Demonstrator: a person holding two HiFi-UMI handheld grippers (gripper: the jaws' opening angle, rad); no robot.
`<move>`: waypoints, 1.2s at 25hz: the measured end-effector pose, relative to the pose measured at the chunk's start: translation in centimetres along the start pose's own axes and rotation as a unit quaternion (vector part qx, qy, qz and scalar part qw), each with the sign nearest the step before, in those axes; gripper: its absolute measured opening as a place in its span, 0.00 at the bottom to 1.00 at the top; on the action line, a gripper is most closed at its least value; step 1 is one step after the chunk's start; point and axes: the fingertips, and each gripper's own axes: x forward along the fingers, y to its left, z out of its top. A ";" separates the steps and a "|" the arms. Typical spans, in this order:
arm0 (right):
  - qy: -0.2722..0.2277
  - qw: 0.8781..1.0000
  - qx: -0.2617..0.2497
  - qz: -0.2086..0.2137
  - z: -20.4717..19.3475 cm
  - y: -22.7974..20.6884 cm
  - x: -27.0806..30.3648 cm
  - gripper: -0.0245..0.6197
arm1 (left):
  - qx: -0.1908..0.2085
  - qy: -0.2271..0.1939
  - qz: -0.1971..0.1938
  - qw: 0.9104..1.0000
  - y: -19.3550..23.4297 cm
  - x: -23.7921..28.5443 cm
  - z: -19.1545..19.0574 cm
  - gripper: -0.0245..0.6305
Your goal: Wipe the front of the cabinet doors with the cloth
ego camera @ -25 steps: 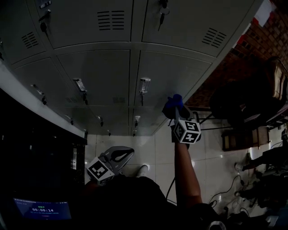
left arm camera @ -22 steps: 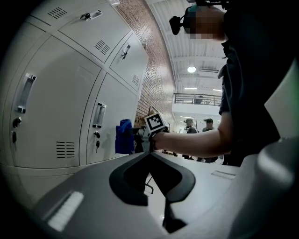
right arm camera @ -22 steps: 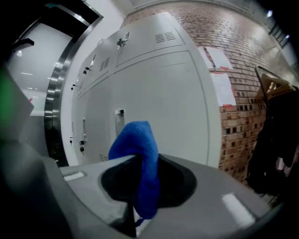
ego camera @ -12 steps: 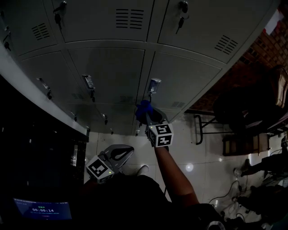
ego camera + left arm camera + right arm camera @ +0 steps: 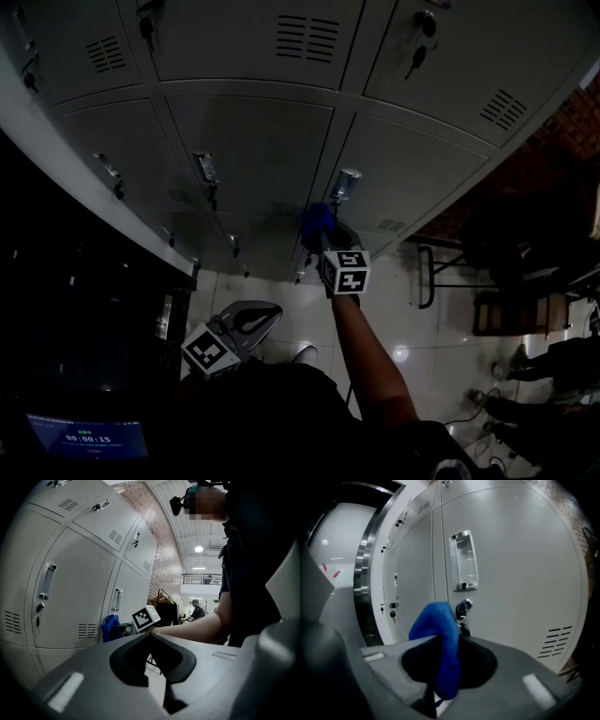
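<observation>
Grey metal cabinet doors (image 5: 253, 141) fill the upper head view. My right gripper (image 5: 324, 236) is raised to the lower middle door and is shut on a blue cloth (image 5: 317, 219), just below and left of that door's clear handle (image 5: 345, 184). In the right gripper view the cloth (image 5: 443, 641) hangs folded over the jaws of the right gripper (image 5: 439, 667), in front of the door (image 5: 511, 573), its handle (image 5: 463, 560) and a lock with keys (image 5: 463, 609). My left gripper (image 5: 246, 323) hangs low by my body, shut and empty. The left gripper view shows the cloth (image 5: 110, 626) against the door (image 5: 75, 597).
A dark chair frame (image 5: 441, 272) stands on the tiled floor (image 5: 281, 309) right of the cabinets. A steel-framed dark opening (image 5: 365, 573) lies left of them. A small screen (image 5: 86, 436) glows at bottom left. People (image 5: 194, 609) are far back in the hall.
My right gripper has carried the cloth leftward across the door, from right of the handle to below and left of it. The left gripper has stayed put.
</observation>
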 end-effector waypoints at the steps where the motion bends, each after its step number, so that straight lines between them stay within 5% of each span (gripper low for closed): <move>1: 0.001 1.000 0.002 -0.006 -0.2 -0.5 0.1 0.14 | -0.002 0.000 0.001 1.000 0.1 0.0 0.1 0.04; 30: 0.002 0.984 0.055 -0.172 -3.8 -20.5 -8.4 0.14 | 0.001 0.020 -0.048 0.999 -2.6 7.1 -0.3 0.04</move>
